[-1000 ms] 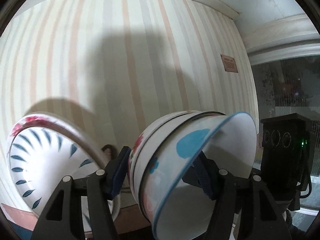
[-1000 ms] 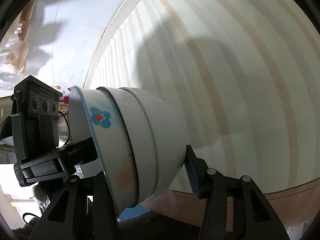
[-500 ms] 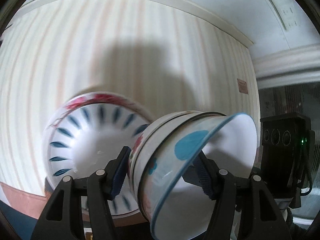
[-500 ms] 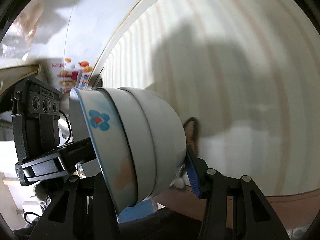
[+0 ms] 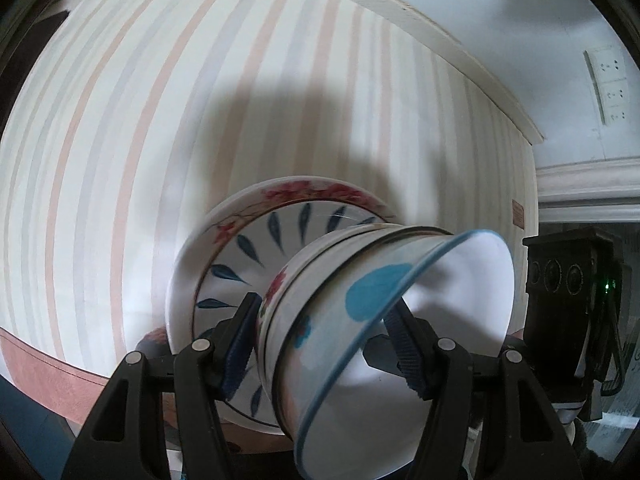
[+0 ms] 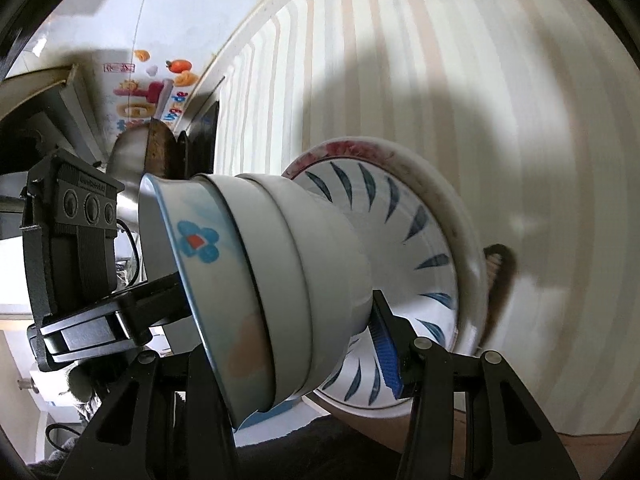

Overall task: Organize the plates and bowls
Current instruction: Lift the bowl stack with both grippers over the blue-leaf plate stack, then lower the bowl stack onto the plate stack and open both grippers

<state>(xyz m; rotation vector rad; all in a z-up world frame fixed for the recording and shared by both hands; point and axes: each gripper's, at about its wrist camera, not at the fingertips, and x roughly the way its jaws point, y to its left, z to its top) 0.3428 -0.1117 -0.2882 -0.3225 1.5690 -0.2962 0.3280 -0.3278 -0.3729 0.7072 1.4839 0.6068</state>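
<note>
A striped tablecloth (image 5: pixel 200 128) carries stacked plates (image 5: pixel 280 232), blue-leaf plate uppermost.

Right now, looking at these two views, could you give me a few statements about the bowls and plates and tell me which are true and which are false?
1. The nested stack of white bowls is held by both the left gripper and the right gripper. True.
2. The innermost bowl has a red rim. False: its rim is blue.
3. A white plate with dark blue leaf marks lies on the striped tablecloth beyond the stack. True.
4. The leaf-marked plate sits alone on the cloth. False: it rests on a plate with a red floral rim.
5. The stack holds a single bowl. False: several bowls are nested.
</note>
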